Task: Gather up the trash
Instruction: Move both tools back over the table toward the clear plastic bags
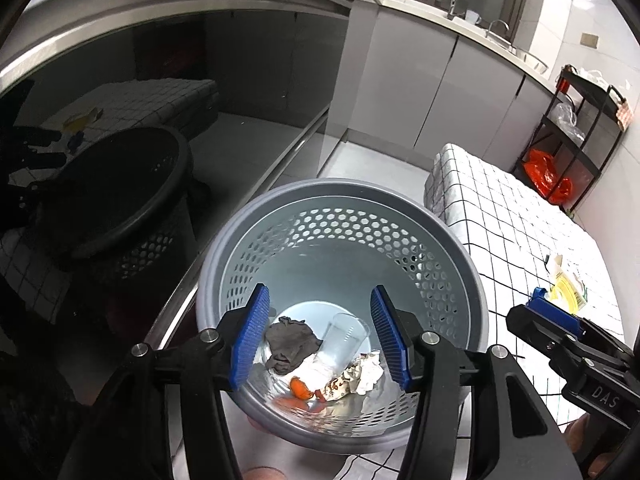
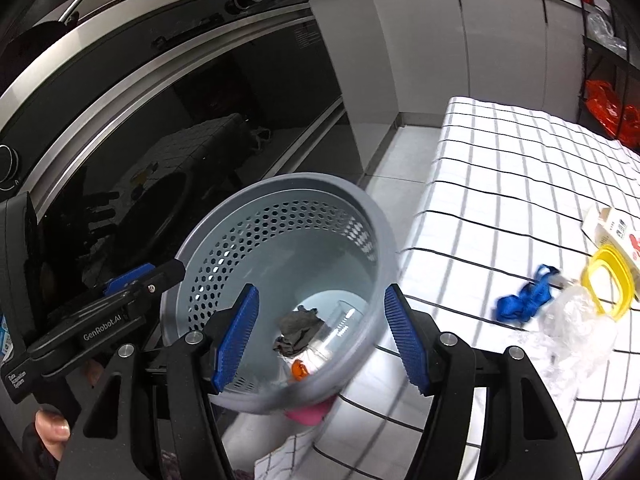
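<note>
Held the left gripper [image 1: 319,290] right over the grey bin [image 1: 340,184], jaws spread wide and gripping nothing, most likely so that anything let go would fall straight inside. Kept the right gripper [image 2: 321,289] close by on the worktop side, pointing at the same bin, jaws also wide apart and empty, maybe ready to swing over for more. Stood the bin just beside the edge of the worktop [image 2: 500,184], probably to make each trip short. Looked round, with little holes all over the wall and a plain floor. Saw trash already lying at the bottom: a crumpled grey rag [image 1: 292,344], a clear cup [image 1: 344,340] tipped on its side, scrunched white paper [image 1: 366,372] and small orange bits [image 1: 300,387]. Saw more waiting on the checked cloth, well away from the bin: a blue scrap [image 2: 524,300], a yellow ring [image 2: 587,282], some crinkly clear plastic [image 2: 576,328] and a little carton [image 2: 612,224]. Seemed about halfway done.
</note>
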Motion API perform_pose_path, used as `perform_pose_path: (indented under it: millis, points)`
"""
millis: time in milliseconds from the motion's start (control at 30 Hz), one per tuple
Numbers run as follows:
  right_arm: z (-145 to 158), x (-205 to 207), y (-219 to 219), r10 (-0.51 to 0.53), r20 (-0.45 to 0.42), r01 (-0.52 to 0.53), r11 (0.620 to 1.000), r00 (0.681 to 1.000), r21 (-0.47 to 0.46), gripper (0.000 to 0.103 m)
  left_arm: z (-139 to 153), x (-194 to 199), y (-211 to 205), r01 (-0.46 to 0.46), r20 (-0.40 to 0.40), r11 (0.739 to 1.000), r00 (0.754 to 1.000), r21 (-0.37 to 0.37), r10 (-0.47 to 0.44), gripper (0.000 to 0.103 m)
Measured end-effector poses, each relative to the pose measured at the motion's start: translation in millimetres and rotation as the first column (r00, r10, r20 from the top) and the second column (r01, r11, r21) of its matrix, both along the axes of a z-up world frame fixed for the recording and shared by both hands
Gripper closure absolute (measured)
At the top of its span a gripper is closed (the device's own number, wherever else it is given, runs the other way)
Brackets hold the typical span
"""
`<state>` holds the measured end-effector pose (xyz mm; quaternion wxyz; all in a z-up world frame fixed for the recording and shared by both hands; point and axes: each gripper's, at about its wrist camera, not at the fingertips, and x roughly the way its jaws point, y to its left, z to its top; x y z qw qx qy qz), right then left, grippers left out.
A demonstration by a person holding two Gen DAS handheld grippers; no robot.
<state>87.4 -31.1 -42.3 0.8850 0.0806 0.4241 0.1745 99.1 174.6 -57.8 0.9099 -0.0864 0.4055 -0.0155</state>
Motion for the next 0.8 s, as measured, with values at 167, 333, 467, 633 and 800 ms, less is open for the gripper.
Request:
perform_pose_path:
  millis: [167, 333, 467, 633, 800]
  points:
    - [3, -15, -25, -0.037, 0.012, 0.038, 0.999, 0.999, -0.021, 0.04, 3, -2, -17, 0.031, 0.017, 0.999, 0.999, 0.025, -0.031, 0.046]
    - [5, -33, -63, -0.095, 0.021, 0.096, 0.995, 0.995, -0.039, 0.039, 3, -5, -37, 0.07, 0.02, 0.997, 0.997, 0.039, -0.071, 0.045]
    - [6, -47, -100, -0.161, 0.027, 0.162, 0.986, 0.987, -0.045, 0.038, 5, -9, -58, 0.102, 0.03, 0.994, 0.994, 0.047, -0.103, 0.038]
    - [5, -64, -148, -0.248, 0.027, 0.249, 0.967, 0.968, -0.054, 0.037, 7, -14, -85, 0.148, 0.042, 0.988, 0.988, 0.048, -0.15, 0.033]
    - [4, -77, -189, -0.322, 0.028, 0.323, 0.944, 0.946, -0.059, 0.037, 7, -16, -118, 0.199, 0.045, 0.979, 0.978, 0.047, -0.202, 0.03]
